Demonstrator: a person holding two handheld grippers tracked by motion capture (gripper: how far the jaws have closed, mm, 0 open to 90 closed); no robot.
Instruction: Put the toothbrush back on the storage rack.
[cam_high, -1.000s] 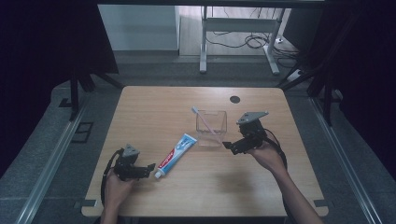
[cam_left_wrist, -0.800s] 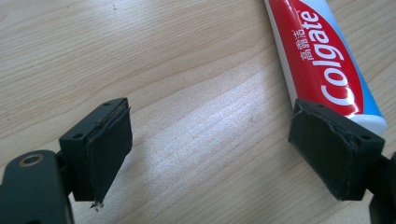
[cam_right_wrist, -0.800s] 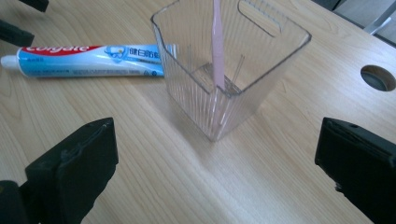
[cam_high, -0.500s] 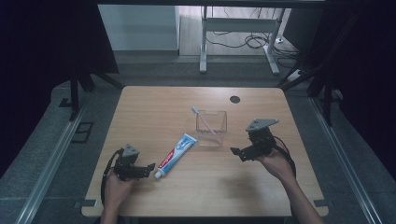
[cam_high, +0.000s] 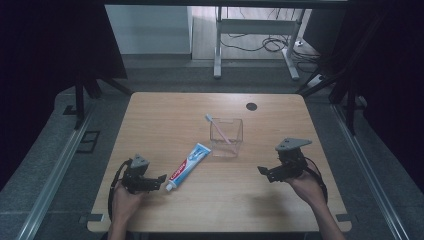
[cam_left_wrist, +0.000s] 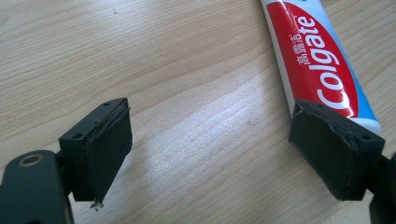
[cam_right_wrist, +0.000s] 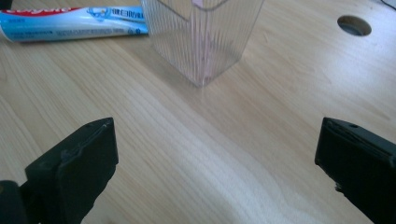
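Wooden table (cam_high: 150, 115) is what everything's laid out on, pale grain with a round dark hole (cam_high: 251, 106) near the far edge. A red, white and blue toothpaste tube (cam_high: 188, 160) is seen lying flat and diagonal near the middle, cap end pointed toward the near-left side. Just beside its far end, a clear ribbed plastic cup (cam_high: 226, 136) is stood upright, with a pink toothbrush (cam_high: 218, 129) leaned inside it, bristles poking out past the far-left rim.

The left gripper (cam_high: 159, 181) is held low at the near-left, jaws spread wide and nothing caught between them. From the left gripper view, bare wood is seen in the gap, and the tube (cam_left_wrist: 317, 60) is right up against the outside of the right-hand jaw, though whether it's actually touching can't be told for sure.

The right gripper (cam_high: 263, 172) is held near the right side, well apart from the cup and pointed roughly toward it. Its jaws are also spread wide with nothing held. In the right gripper view, the cup (cam_right_wrist: 205, 37) is framed ahead, with the tube (cam_right_wrist: 74, 23) lying off behind it to the left.
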